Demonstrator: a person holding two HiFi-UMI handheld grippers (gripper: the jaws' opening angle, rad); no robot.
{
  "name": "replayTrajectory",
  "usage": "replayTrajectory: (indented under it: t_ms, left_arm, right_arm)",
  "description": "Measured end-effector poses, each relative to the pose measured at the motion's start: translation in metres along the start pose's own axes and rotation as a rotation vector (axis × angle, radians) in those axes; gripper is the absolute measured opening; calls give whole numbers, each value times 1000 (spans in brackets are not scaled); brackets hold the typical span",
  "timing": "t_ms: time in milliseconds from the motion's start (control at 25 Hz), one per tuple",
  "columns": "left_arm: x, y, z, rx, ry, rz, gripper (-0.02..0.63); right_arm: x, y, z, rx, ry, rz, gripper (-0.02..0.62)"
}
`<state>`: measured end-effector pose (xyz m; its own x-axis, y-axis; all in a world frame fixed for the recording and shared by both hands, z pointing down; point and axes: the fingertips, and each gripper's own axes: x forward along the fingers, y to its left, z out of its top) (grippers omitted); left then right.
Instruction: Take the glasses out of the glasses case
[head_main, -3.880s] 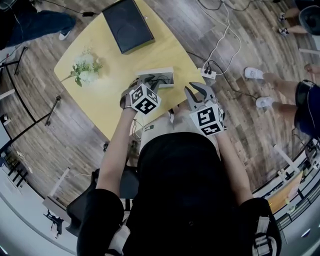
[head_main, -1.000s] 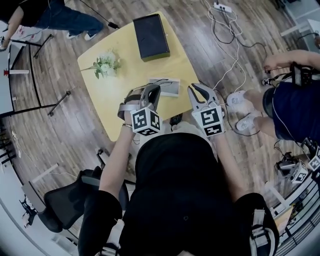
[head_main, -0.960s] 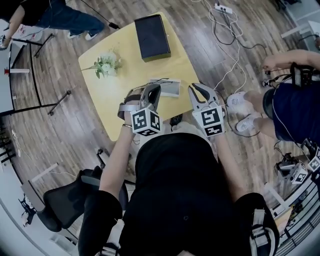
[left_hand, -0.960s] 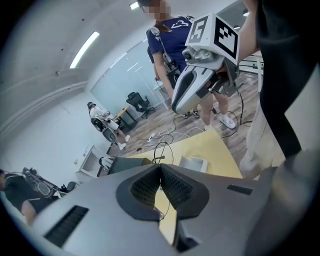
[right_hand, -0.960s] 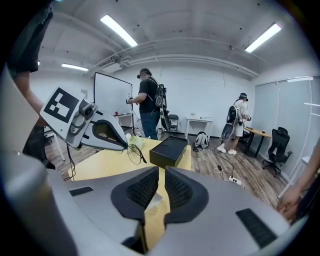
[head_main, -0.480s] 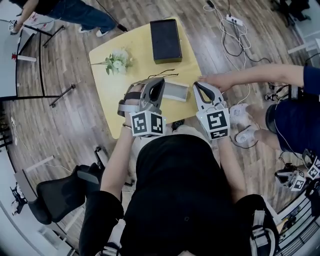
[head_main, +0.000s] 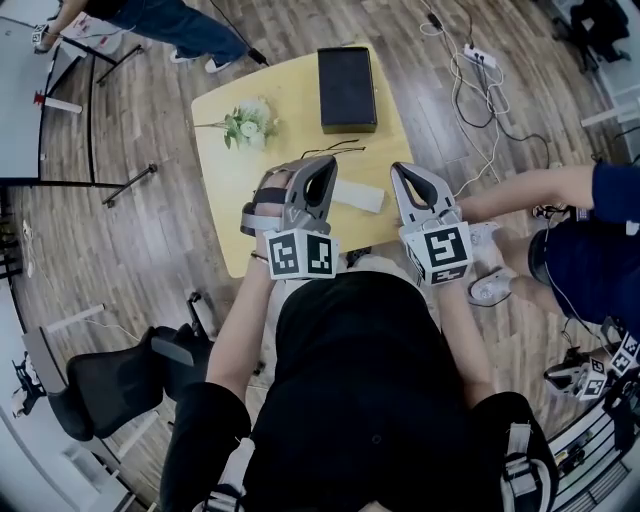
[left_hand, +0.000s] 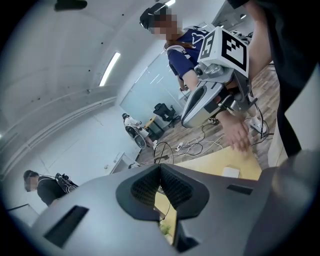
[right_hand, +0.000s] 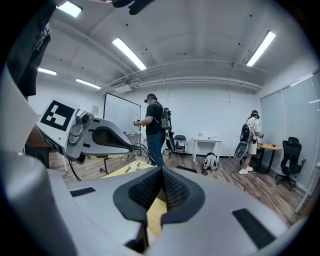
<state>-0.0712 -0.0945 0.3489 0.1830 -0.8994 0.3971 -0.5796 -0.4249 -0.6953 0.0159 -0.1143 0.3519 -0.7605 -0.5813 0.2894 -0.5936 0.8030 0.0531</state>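
While my left gripper (left_hand: 160, 174) pinches the thin wire glasses (right_hand: 140, 153) above the white case (head_main: 358, 195) on the table (head_main: 230, 200), the frame could slip or bend. My right gripper (right_hand: 161, 172) is clenched empty, so it can't catch them.

The table (head_main: 300, 100) is plain yellow, on a floor (head_main: 150, 230) of brown wood-grain planks. At the table's far edge the box (head_main: 347, 88) is black, and near its far left corner the flowers (head_main: 245, 122) are white with green leaves. The case (head_main: 358, 195) is white, the glasses (head_main: 340, 150) thin and black. The left gripper (head_main: 322, 165) and right gripper (head_main: 407, 172) are grey with black ribbed pads (left_hand: 145, 187). Their cubes (head_main: 300, 253) carry black-and-white square patterns. The shirt (head_main: 360, 400) is black, the power strip (head_main: 480, 57) white.
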Motion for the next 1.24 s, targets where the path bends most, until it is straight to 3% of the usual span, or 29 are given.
replayTrajectory:
  t_ms: [1240]
  left_arm:
    - [-5,7,-13,-4,-20,20,23]
  right_arm:
    - [11,17,4,-7,8,30,14]
